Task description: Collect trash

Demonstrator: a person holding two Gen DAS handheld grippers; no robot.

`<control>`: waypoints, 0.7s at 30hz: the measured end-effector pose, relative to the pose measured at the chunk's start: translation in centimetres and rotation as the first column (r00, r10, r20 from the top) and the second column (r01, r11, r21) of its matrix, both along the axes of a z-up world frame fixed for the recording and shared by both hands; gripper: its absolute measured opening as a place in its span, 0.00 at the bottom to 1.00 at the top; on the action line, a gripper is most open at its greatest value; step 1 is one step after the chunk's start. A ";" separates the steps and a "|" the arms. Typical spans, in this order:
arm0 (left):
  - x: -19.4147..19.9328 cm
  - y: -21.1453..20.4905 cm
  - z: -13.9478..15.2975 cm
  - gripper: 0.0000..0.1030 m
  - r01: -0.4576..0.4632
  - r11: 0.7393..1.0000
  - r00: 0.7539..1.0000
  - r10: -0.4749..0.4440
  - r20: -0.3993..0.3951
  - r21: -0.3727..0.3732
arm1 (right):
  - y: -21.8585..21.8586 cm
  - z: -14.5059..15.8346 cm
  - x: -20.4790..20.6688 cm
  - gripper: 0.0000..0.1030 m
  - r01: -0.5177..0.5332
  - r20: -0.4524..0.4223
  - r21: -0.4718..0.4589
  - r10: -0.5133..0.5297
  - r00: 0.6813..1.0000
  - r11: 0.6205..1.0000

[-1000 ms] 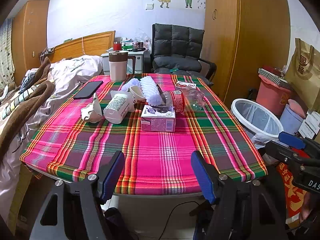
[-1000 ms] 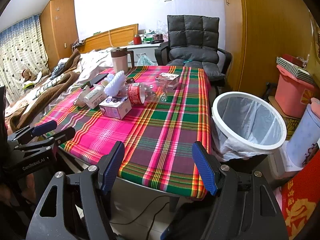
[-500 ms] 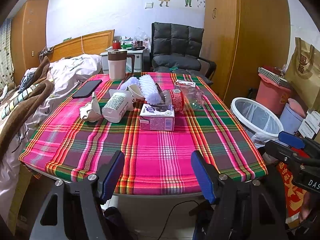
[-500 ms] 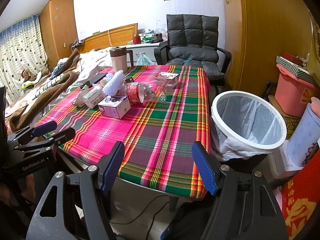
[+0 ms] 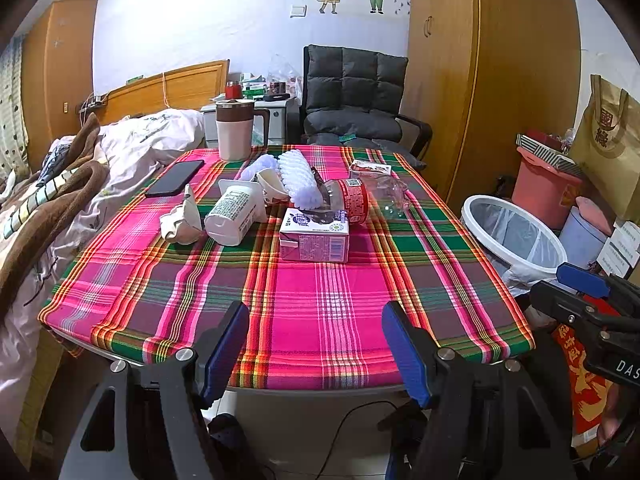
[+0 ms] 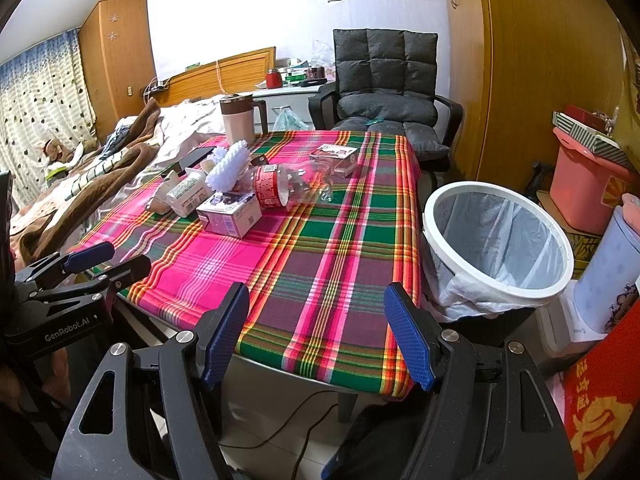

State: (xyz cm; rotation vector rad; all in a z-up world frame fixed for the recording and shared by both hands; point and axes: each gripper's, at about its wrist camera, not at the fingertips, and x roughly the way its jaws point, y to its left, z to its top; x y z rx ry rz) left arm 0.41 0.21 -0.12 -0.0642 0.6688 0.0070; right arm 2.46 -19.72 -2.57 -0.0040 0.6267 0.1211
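Observation:
Trash lies in a cluster on the plaid table [image 5: 320, 312]: a purple milk carton [image 5: 314, 240], a white cup on its side [image 5: 234, 216], crumpled paper [image 5: 180, 224], a clear bottle with a red label [image 5: 360, 200] and a small box [image 5: 370, 168]. The carton [image 6: 230, 212] and bottle [image 6: 280, 188] also show in the right wrist view. A white-rimmed bin [image 6: 496, 240] with a liner stands right of the table. My left gripper [image 5: 316, 348] is open and empty at the table's near edge. My right gripper [image 6: 318, 336] is open and empty at the near right corner.
A phone [image 5: 176, 178], a lidded mug [image 5: 236, 130] and a white brush [image 5: 300, 178] are on the table. A grey chair [image 5: 356, 108] stands behind it, a bed [image 5: 80, 184] to the left. Pink tubs [image 6: 588, 184] stand beyond the bin.
Both grippers have edged slightly forward toward the table. Nothing on the table has moved, and both stay open.

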 end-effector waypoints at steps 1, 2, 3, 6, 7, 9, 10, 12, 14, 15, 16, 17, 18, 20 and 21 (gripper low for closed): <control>0.0 0.0 0.0 0.66 0.000 1.000 1.000 0.000 0.000 0.000 | 0.0 0.0 0.0 0.69 0.000 -0.001 0.000 0.000 1.000 1.000; 0.0 0.0 0.0 0.66 0.001 1.000 1.000 -0.001 0.000 0.000 | 0.0 0.0 0.0 0.69 0.001 -0.001 0.000 -0.001 1.000 1.000; 0.0 0.0 0.0 0.66 0.001 1.000 1.000 -0.001 0.000 0.000 | 0.0 0.0 0.0 0.69 0.001 -0.001 0.000 -0.001 1.000 1.000; 0.0 0.0 0.0 0.66 0.000 1.000 1.000 0.000 0.001 0.000 | 0.0 -0.1 -0.1 0.69 0.001 0.000 -0.001 -0.001 1.000 1.000; 0.0 0.0 0.0 0.66 0.000 1.000 1.000 0.000 0.001 0.000 | 0.0 -0.1 0.0 0.69 0.001 0.000 -0.001 -0.001 1.000 1.000; 0.0 0.0 0.0 0.66 0.001 1.000 1.000 -0.001 0.001 0.000 | 0.0 -0.1 0.0 0.69 0.001 -0.001 0.000 -0.001 1.000 1.000; 0.0 0.0 0.0 0.66 0.000 1.000 1.000 0.000 0.001 0.001 | 0.0 -0.1 0.0 0.69 0.001 -0.001 0.000 -0.001 1.000 1.000; 0.0 0.0 0.0 0.66 0.001 1.000 1.000 -0.001 0.001 -0.001 | 0.0 -0.1 0.0 0.69 0.001 0.000 0.000 -0.001 1.000 1.000; 0.0 0.0 0.0 0.66 0.000 1.000 1.000 0.000 0.001 0.000 | 0.0 -0.2 0.0 0.69 0.000 -0.001 0.000 0.000 1.000 1.000; 0.0 0.0 0.0 0.66 0.000 1.000 1.000 0.000 0.001 0.000 | 0.0 -0.1 0.0 0.69 0.001 -0.002 0.000 -0.001 1.000 1.000; 0.0 0.0 0.0 0.66 -0.001 1.000 1.000 0.001 0.000 0.000 | 0.0 -0.1 0.0 0.69 0.002 -0.002 0.000 -0.002 1.000 1.000; 0.0 0.1 0.0 0.66 -0.001 1.000 1.000 0.001 0.000 0.000 | 0.0 -0.1 0.0 0.69 0.001 -0.001 -0.001 -0.001 1.000 1.000; 0.0 0.1 -0.1 0.66 0.000 1.000 1.000 0.000 0.000 -0.001 | 0.0 -0.2 0.0 0.69 0.001 0.000 -0.001 -0.001 1.000 1.000; 0.0 0.2 -0.1 0.66 -0.002 1.000 1.000 0.002 -0.002 -0.004 | 0.0 -0.2 0.0 0.69 0.002 -0.002 -0.001 -0.002 1.000 1.000; 0.0 0.2 -0.1 0.66 -0.004 1.000 1.000 0.004 -0.003 -0.004 | 0.0 -0.3 0.0 0.69 0.003 -0.003 -0.001 -0.003 1.000 1.000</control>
